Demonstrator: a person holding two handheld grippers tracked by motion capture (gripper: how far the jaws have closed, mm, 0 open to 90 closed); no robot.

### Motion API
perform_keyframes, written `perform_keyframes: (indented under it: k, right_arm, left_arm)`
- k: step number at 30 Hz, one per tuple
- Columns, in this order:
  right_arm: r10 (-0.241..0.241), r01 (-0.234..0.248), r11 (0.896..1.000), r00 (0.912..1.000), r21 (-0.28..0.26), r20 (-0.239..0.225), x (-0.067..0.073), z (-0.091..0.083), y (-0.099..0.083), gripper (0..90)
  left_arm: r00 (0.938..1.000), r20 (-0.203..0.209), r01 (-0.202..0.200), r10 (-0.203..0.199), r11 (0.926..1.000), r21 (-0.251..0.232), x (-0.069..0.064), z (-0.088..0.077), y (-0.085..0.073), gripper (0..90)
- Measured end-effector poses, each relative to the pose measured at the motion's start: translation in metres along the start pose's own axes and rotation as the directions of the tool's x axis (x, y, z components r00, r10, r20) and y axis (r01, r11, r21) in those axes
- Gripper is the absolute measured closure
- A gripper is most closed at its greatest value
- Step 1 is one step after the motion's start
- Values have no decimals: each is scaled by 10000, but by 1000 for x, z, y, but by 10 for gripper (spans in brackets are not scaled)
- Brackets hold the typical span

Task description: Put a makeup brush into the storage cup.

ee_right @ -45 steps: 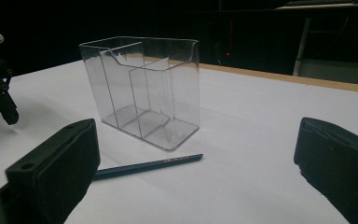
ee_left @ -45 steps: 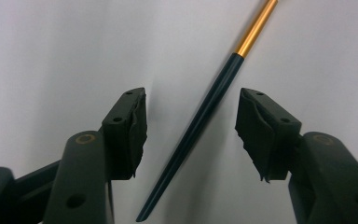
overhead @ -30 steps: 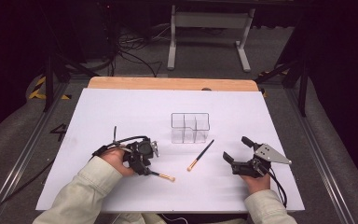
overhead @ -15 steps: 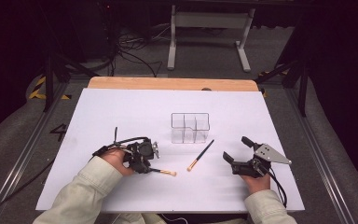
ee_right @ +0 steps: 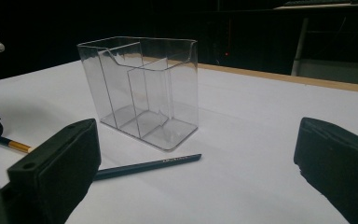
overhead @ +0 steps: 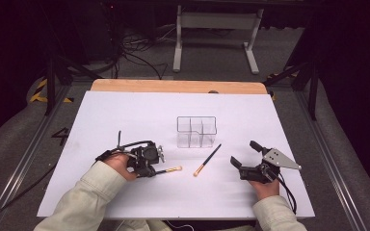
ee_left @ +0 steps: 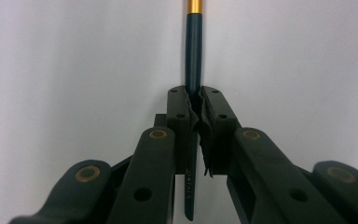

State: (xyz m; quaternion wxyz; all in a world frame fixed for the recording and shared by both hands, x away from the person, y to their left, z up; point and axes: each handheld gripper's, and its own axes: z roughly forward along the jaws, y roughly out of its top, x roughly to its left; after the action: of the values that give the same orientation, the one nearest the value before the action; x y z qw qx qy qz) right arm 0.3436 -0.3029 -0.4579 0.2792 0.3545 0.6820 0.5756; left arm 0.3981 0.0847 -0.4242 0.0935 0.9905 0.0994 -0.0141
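Organizer point(overhead: 196, 131) beyond second brush point(overhead: 207, 160) — path unobstructed.

Bright even light on white table point(overhead: 125, 115), dark surroundings, soft shadows, close jaws perhaps slightly blurred

both forearms come in low over the table. the left gripper point(overhead: 155, 169) has just been closing, its jaws now clamped on a brush point(ee_left: 193, 70). the right gripper point(overhead: 244, 155) rests with jaws spread wide, nothing between them.
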Motion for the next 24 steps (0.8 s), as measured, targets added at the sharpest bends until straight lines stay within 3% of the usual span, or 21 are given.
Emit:
perform_keyframes:
  k: [8, 15, 24]
  right_arm:
    - [78, -78, 10000, 10000, -13, -13, -1, 0, 0, 11]
    - [75, -75, 10000, 10000, -12, -25, -1, 0, 0, 11]
    - [47, -47, 10000, 10000, 88, -17, 0, -2, 1, 15]
  left_arm:
    - [9997, 237, 91, -86, 9997, -237, 2, -2, -3, 831]
    - [10000, 66, -8, 12, 9981, -618, -2, -11, -5, 832]
    - [9999, 73, 150, -140, 9873, -1579, -4, -22, -11, 832]
